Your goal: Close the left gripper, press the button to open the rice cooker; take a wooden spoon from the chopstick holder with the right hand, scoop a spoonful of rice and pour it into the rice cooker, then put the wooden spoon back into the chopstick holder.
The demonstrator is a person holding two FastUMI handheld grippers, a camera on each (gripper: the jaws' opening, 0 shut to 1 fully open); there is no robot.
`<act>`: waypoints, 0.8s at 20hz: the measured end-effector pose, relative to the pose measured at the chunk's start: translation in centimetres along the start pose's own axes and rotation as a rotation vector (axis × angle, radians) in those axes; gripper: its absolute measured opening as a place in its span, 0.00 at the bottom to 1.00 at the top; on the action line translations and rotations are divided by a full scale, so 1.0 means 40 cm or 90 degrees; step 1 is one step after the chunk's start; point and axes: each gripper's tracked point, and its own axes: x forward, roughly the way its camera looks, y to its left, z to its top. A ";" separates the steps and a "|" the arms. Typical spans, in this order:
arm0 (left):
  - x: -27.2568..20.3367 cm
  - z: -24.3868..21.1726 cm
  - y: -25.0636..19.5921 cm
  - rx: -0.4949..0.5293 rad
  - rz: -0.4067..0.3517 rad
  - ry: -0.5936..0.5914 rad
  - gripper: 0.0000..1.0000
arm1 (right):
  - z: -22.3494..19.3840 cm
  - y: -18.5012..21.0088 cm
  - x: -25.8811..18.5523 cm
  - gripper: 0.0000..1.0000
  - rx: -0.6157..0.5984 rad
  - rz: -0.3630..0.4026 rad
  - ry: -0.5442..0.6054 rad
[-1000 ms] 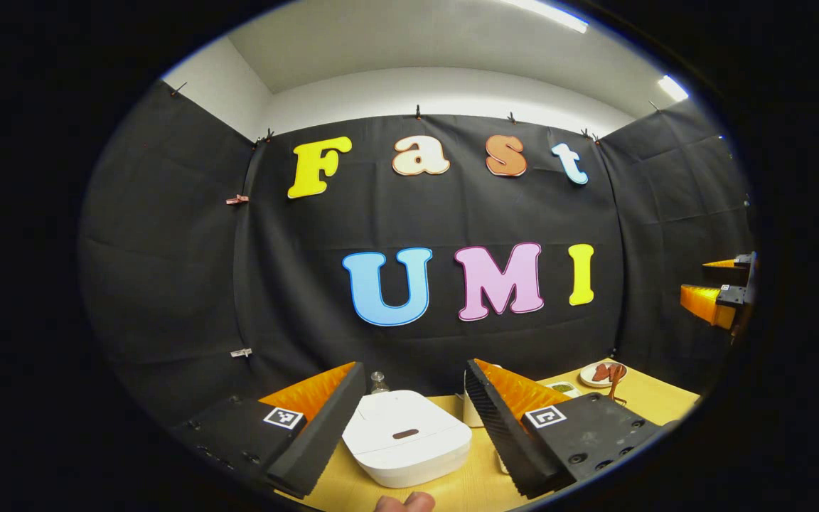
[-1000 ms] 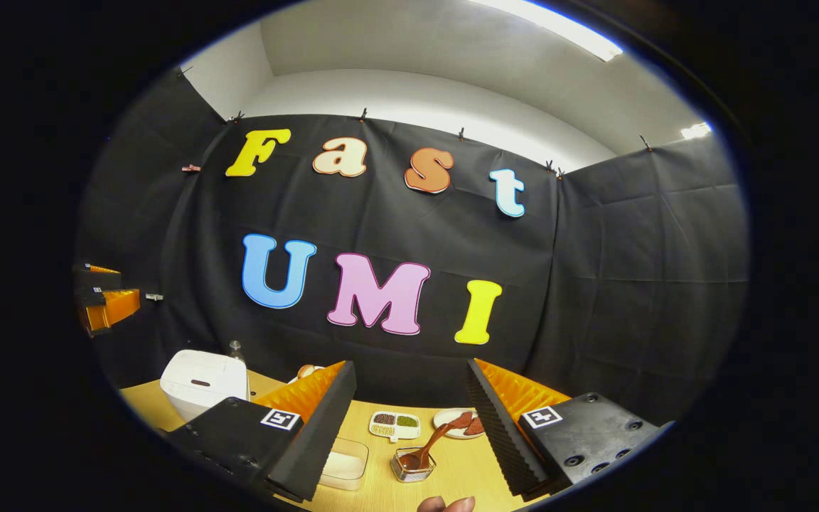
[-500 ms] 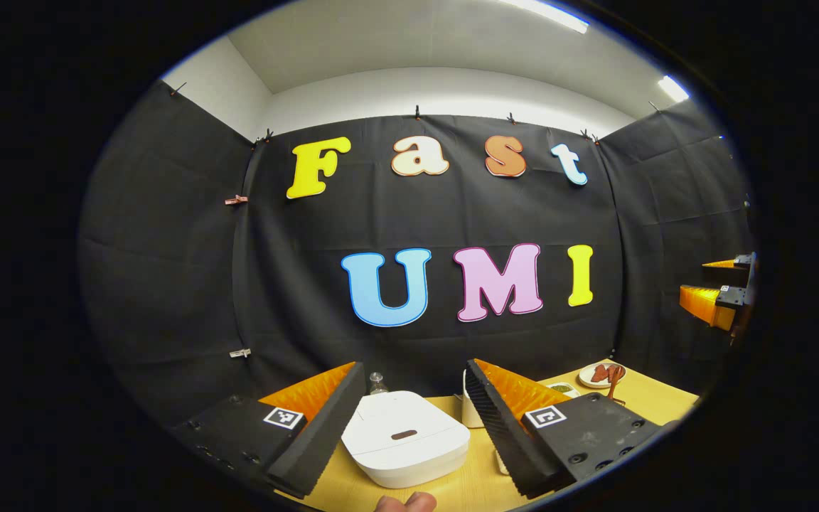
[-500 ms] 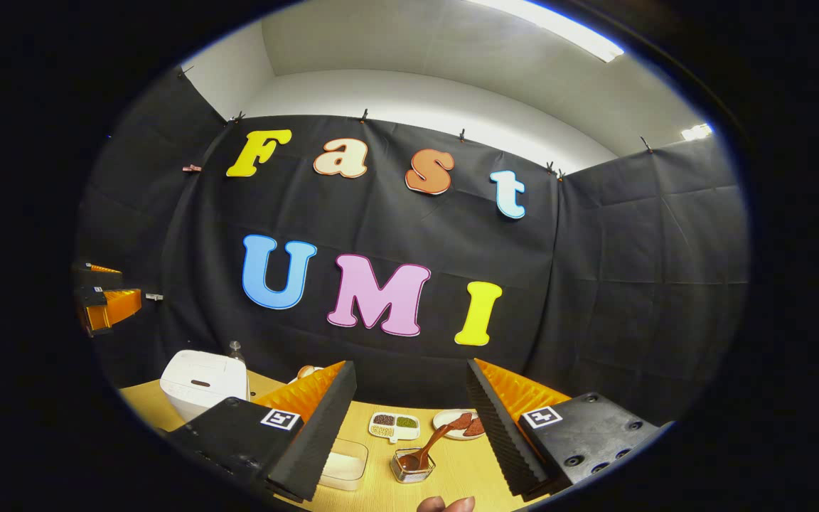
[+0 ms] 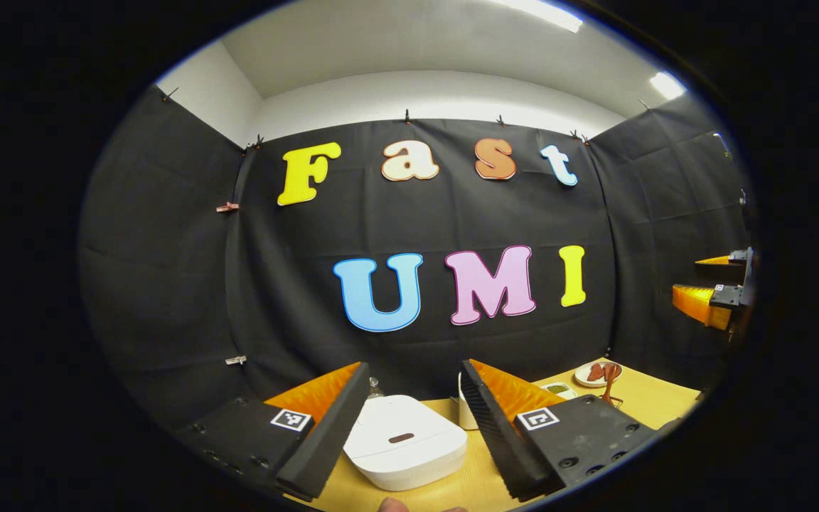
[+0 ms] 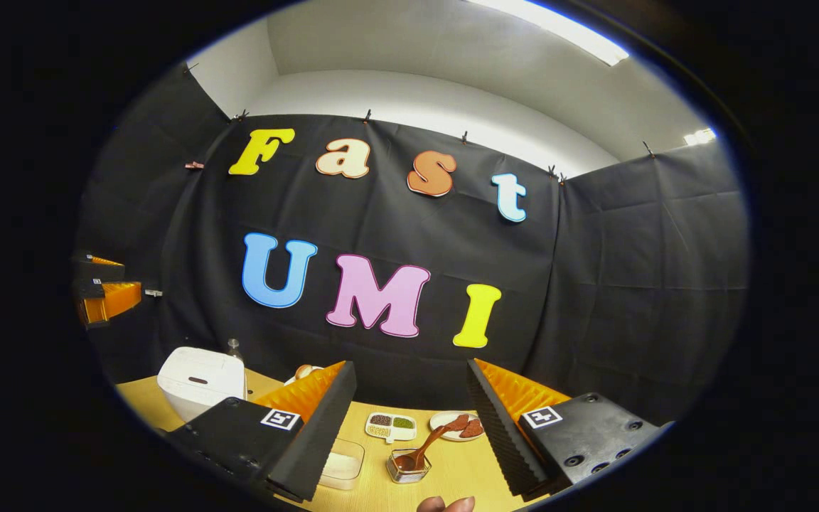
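Glossy white plastic rice cooker [image 5: 404, 441] on matt wooden table [image 5: 648, 395].

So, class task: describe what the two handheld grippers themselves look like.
The left gripper and the right gripper match: each has two wedge-shaped jaws, ribbed orange on the outer face, black ridged foam on the inner, on black screwed blocks bearing small square black-and-white markers.

Table layout, left to right

The rice cooker [image 6: 200, 380] sits at the table's [image 6: 452, 473] far left, lid down, a small bottle [image 6: 234, 348] just behind it. Right of it, nearer, lies a clear box [image 6: 342, 464]; then the chopstick holder [image 6: 407, 466] with the wooden spoon [image 6: 427, 448] leaning in it. Behind these, a divided dish [image 6: 390, 425] and a plate [image 6: 456, 425] to its right.
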 end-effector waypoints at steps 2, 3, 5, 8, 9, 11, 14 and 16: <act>0.001 0.000 -0.003 0.000 -0.003 0.000 0.87 | -0.003 -0.003 0.000 0.97 0.000 -0.001 0.000; 0.002 0.000 -0.006 -0.002 -0.007 0.000 0.87 | -0.002 -0.001 0.000 0.97 -0.003 -0.001 0.000; -0.001 0.002 -0.023 -0.012 -0.026 -0.001 0.84 | -0.003 -0.002 -0.001 0.97 -0.008 -0.002 -0.001; -0.007 0.031 -0.031 -0.035 -0.050 -0.027 0.55 | -0.004 -0.003 0.003 0.97 -0.014 -0.002 -0.001; -0.004 0.039 -0.026 -0.035 -0.049 -0.033 0.46 | -0.006 -0.002 0.003 0.97 -0.014 -0.002 -0.001; 0.010 0.035 -0.016 -0.028 -0.043 -0.034 0.21 | -0.006 -0.001 0.004 0.97 -0.014 -0.002 -0.001; 0.037 -0.009 -0.021 -0.044 -0.066 -0.002 0.08 | -0.004 -0.003 0.011 0.97 -0.011 -0.005 -0.001; 0.058 -0.045 -0.012 -0.069 -0.082 0.027 0.07 | -0.006 -0.006 0.015 0.97 -0.014 -0.007 -0.001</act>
